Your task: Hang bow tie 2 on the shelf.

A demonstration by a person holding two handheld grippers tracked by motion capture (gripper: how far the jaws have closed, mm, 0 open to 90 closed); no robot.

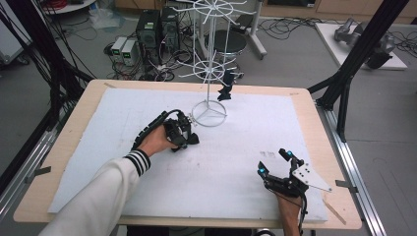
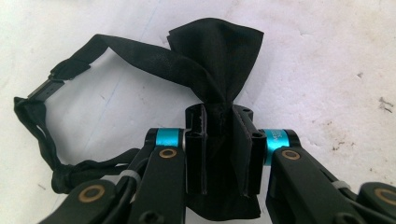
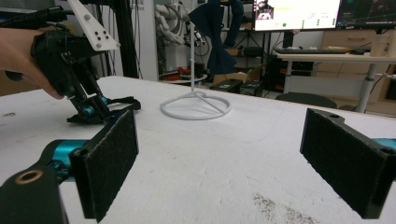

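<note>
Bow tie [image 2: 219,56], unlabelled, clenched in left claw [image 2: 224,140]; right claw [image 3: 233,158] released, gaping wide.

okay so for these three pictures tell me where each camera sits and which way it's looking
High view: above the person's side, looking forward and down on the table; sleeve, both hands, left gripper, right gripper.
Left gripper view: rides on the left gripper, looking down its jaws, shut on the black bow tie.
Right gripper view: rides on the right gripper, looking level across the table between its open jaws at the white wire stand.
Shared: the high and right gripper views both show the stand and left gripper.
</note>
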